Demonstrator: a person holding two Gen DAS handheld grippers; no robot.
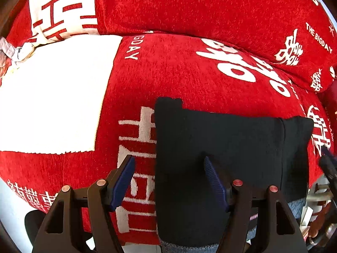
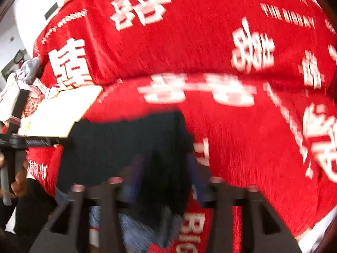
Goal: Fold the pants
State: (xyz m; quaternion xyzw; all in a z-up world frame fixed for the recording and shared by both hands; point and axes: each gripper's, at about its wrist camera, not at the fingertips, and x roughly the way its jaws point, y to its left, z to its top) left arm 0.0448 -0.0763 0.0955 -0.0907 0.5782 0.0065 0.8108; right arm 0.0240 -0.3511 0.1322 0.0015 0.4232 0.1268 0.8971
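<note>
The black pants [image 1: 227, 147] lie folded into a rectangle on a red sofa cover; a grey-blue layer shows at the near edge. My left gripper [image 1: 169, 166] is open and empty, straddling the pants' left edge, its right finger [image 1: 212, 179] over the cloth. In the blurred right wrist view the pants [image 2: 126, 143] lie in front, and my right gripper [image 2: 165, 175] has its jaws apart around a dark fold of cloth; the grip is not clear. The right gripper also shows at the left view's right edge [image 1: 328, 164].
The red sofa cover [image 1: 189, 73] with white characters spans seat and backrest cushions [image 1: 210, 4]. A white square patch [image 1: 54, 94] lies left of the pants. A bundle of light cloth [image 2: 27, 73] sits at the far left. The seat's front edge is near.
</note>
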